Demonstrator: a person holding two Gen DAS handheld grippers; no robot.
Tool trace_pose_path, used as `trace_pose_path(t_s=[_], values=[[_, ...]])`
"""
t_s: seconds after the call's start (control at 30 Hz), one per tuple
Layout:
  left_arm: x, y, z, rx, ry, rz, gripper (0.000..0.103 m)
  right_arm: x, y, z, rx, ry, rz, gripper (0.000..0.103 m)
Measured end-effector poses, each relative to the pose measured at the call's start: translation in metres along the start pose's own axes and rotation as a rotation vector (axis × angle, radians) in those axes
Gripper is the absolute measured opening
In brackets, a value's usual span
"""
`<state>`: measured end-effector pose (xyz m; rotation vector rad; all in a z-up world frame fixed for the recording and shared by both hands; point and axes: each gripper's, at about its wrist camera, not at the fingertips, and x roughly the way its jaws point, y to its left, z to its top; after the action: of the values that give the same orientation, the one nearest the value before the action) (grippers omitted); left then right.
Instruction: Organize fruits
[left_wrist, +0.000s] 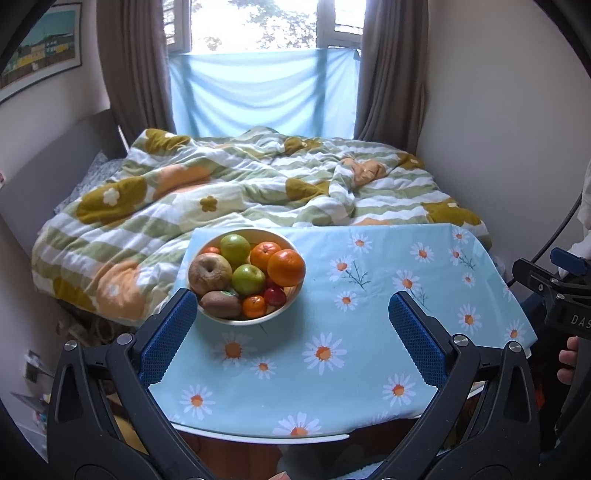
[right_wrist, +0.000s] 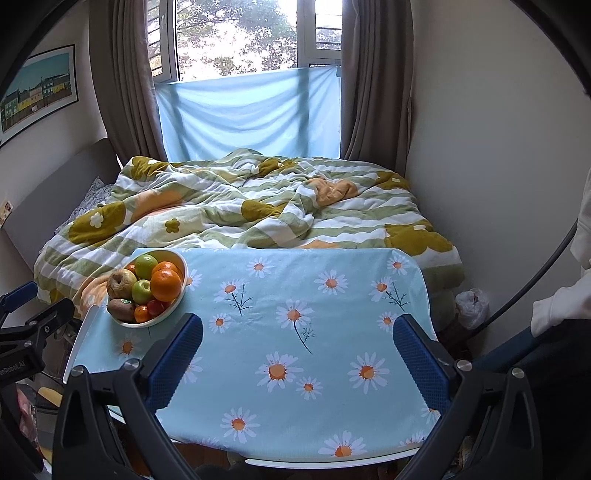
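Observation:
A white bowl (left_wrist: 284, 308) (right_wrist: 176, 302) piled with fruit stands at the far left of the small table (left_wrist: 369, 350) (right_wrist: 314, 350) with a blue daisy cloth. In it lie a large orange (left_wrist: 286, 267) (right_wrist: 166, 285), green apples (left_wrist: 248, 278), a brownish apple (left_wrist: 209, 274) (right_wrist: 121, 283), a kiwi (left_wrist: 221, 304) (right_wrist: 122, 309) and small red fruit (left_wrist: 275, 296). My left gripper (left_wrist: 291, 306) is open over the near left of the table, its left finger beside the bowl. My right gripper (right_wrist: 297, 332) is open above the table's middle, holding nothing.
Behind the table lies a bed with a rumpled green, white and orange quilt (left_wrist: 229, 188) (right_wrist: 258, 206). Curtains (right_wrist: 373, 74) frame a window. A white sleeve (right_wrist: 565, 302) shows at the right. The right gripper's body (left_wrist: 554, 295) hangs off the table's right edge; clutter (left_wrist: 37, 387) sits on the floor left.

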<state>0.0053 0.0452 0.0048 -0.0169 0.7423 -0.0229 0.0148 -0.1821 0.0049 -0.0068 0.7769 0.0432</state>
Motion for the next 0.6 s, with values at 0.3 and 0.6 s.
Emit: trace_pose_path(t_s=[0.3, 0.6], values=[[-0.0026, -0.0027, 0.0013, 0.003, -0.007, -0.001, 0.103, -0.0014, -0.0025, 0.0017, 0.002, -0.002, -0.002, 0.103], [-0.0021, -0.0053, 0.0016, 0.003, -0.007, -0.001, 0.103, -0.0020, -0.0048, 0.0024, 0.002, -0.003, -0.002, 0.103]])
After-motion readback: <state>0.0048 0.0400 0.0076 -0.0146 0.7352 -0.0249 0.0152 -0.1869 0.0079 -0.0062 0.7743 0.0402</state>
